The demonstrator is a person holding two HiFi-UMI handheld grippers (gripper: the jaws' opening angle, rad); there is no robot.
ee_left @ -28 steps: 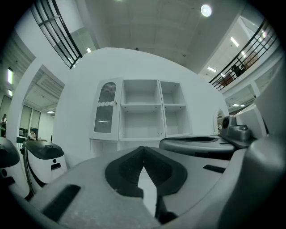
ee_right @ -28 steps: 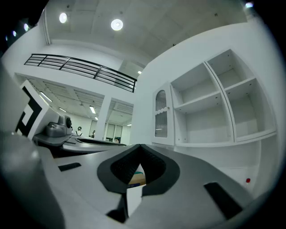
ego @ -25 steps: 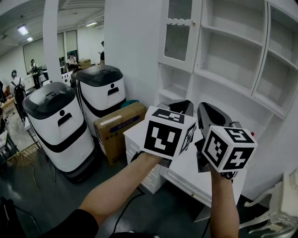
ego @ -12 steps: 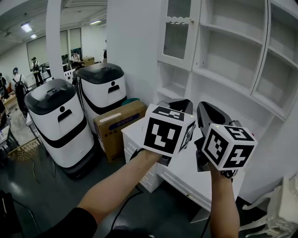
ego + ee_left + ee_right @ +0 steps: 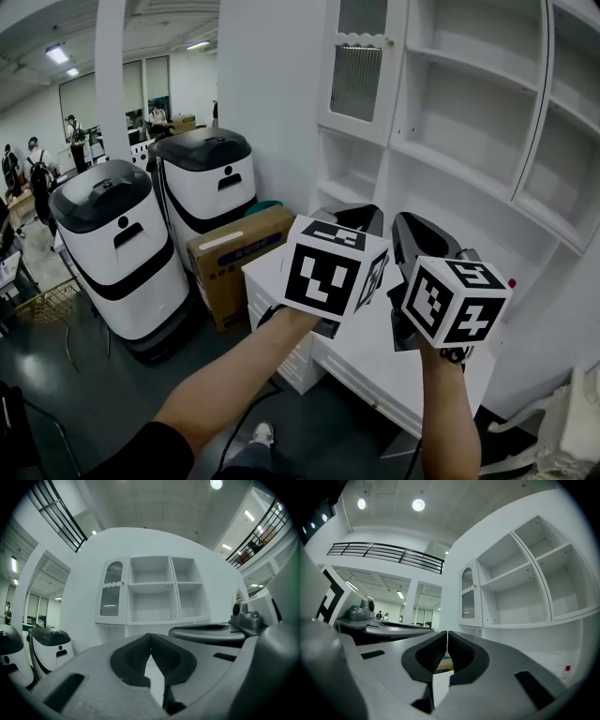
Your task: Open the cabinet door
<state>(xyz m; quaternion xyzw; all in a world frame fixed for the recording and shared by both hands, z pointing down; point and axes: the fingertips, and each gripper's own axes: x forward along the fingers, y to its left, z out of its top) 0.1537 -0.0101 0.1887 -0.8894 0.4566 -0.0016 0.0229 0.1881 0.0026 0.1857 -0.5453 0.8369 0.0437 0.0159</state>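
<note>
The white cabinet's narrow door (image 5: 361,70) with ribbed glass stands closed at the upper left of the shelf unit; a small knob (image 5: 385,41) sits on its right edge. The door also shows in the left gripper view (image 5: 111,592) and in the right gripper view (image 5: 468,597). My left gripper (image 5: 352,217) and right gripper (image 5: 419,234) are held side by side, level, below the door and well short of it. The left gripper (image 5: 150,635) is shut on nothing. The right gripper (image 5: 447,633) is shut too, with nothing between its tips.
A white desk top (image 5: 375,347) with drawers lies under the grippers. Left of it stand a cardboard box (image 5: 239,258) and two white-and-black machines (image 5: 112,244) (image 5: 206,183). Open shelves (image 5: 469,103) fill the right. A white chair (image 5: 562,422) is at lower right. People stand far left.
Both grippers have drifted a little down and to the left in the head view. Their jaws stay shut, and the cabinet door has not moved.
</note>
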